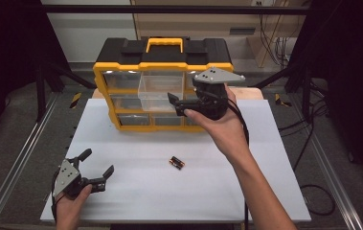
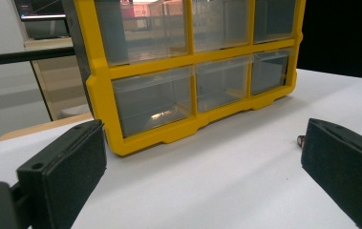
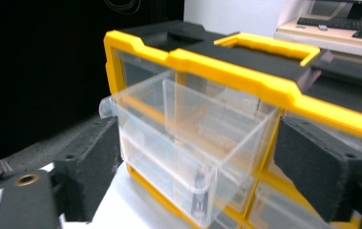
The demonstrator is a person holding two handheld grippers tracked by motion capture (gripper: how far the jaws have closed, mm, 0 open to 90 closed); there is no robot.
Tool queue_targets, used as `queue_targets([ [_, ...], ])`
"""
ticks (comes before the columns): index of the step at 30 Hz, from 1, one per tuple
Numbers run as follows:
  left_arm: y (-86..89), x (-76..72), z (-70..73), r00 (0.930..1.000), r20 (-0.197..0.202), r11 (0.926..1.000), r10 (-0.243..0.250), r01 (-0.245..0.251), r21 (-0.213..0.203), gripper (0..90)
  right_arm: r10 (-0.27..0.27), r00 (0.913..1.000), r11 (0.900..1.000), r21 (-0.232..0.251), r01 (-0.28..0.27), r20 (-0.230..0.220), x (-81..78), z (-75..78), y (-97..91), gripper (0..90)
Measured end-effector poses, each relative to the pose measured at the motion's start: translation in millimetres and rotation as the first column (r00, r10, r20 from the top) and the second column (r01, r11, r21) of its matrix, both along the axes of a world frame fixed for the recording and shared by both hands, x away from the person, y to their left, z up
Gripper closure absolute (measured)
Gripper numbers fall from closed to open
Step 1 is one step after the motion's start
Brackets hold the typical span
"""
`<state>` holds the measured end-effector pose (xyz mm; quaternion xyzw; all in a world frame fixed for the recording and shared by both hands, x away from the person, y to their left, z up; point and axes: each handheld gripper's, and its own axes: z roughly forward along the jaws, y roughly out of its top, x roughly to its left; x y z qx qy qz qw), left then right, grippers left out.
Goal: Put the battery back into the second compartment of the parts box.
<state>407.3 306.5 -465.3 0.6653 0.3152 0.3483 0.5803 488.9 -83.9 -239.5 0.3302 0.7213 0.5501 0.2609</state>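
Observation:
A yellow and black drawer organizer (image 1: 121,67) stands at the back of the white table top (image 1: 145,191). Its clear upper middle drawer (image 1: 155,88) is pulled out toward me. My right gripper (image 1: 179,106) hovers just right of that drawer's front, jaws open. In the right gripper view the drawer (image 3: 188,138) sits between the spread jaws of the gripper (image 3: 197,138), and the pads do not press on it. A black and orange battery (image 1: 177,163) lies on the table in front. My left gripper (image 1: 98,161) rests open at the near left, nothing between its jaws (image 2: 202,143).
In the left gripper view the organizer (image 2: 188,57) has its lower clear drawers pushed in, and the battery's end (image 2: 301,140) peeks out beside the right jaw. Metal rails run along both sides of the table. Cables lie on the floor at the right.

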Motion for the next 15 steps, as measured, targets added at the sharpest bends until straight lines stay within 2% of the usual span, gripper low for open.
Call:
queue_targets([
  [11,-0.3,-0.2,-0.1,1.0000,0.001,1.0000,0.000,0.000,0.004,0.9,-0.014,0.9998,0.9995,-0.028,0.014,-0.016,-8.7,-21.1,-11.3,11.5],
  [15,-1.1,-0.2,-0.3,1.0000,0.000,1.0000,-0.001,0.001,0.006,0.9,-0.026,0.9990,0.9993,-0.027,0.025,-0.036,-8.9,-28.3,-16.9,10.4],
])
